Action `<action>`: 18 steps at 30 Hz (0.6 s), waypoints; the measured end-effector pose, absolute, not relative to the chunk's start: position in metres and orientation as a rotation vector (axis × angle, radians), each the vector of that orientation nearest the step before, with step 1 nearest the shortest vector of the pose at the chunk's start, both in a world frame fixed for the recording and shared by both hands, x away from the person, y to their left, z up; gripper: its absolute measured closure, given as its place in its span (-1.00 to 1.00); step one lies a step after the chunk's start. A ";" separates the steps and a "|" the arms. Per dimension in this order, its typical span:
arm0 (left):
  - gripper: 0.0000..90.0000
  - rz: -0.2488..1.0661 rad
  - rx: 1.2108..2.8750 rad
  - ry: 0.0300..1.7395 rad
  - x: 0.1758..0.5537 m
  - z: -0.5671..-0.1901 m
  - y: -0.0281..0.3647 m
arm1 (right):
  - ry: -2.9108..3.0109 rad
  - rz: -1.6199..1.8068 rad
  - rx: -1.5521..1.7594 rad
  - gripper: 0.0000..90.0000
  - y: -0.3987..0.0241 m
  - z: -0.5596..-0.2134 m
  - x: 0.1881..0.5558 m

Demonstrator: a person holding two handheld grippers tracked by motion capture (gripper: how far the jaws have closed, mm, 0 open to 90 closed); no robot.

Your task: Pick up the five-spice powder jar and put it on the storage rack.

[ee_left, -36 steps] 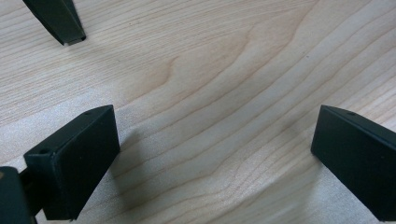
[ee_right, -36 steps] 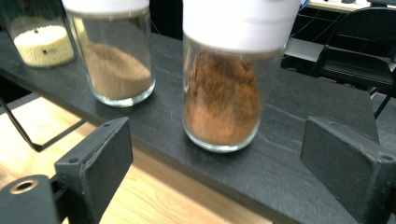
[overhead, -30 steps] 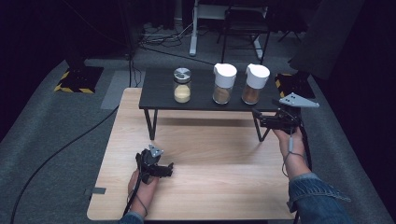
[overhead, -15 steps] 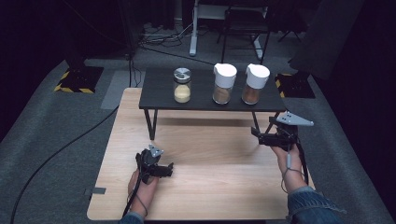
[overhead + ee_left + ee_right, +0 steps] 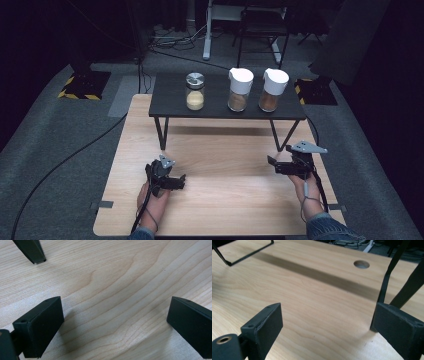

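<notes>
Right gripper (image 5: 278, 165) has dropped from beside the black shelf (image 5: 225, 107) to just above the wooden table (image 5: 230, 210), jaws apart, nothing between them. Left gripper (image 5: 176, 181) unmoved, low over the table, jaws wide apart, empty. Three jars stand on the shelf.

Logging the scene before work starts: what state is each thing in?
Left claw: open, empty, low over the wooden table.
Right claw: open, empty.
Metal-lidded jar: upright, closed, on the black shelf.
Two white-capped jars: upright, capped.
</notes>
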State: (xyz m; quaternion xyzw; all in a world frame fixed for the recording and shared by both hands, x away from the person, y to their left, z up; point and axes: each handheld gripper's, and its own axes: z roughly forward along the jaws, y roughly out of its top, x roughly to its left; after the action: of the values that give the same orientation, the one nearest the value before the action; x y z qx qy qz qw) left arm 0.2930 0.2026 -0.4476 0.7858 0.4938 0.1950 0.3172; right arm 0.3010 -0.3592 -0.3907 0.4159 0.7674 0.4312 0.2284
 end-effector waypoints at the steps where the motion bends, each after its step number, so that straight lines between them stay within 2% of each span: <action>1: -0.98 0.514 2.068 1.300 0.293 -0.448 0.203 | 2.116 1.182 1.145 -0.81 -0.359 -0.393 0.301; 18: -0.98 0.514 2.069 1.300 0.293 -0.448 0.203 | 2.147 1.151 1.178 -0.83 -0.363 -0.424 0.296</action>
State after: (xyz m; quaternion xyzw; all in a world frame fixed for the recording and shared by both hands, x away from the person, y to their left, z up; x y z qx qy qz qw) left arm 0.2930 0.2026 -0.4476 0.7859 0.4937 0.1951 0.3171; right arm 0.2958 -0.3626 -0.4239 0.4250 0.7746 0.4155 0.2162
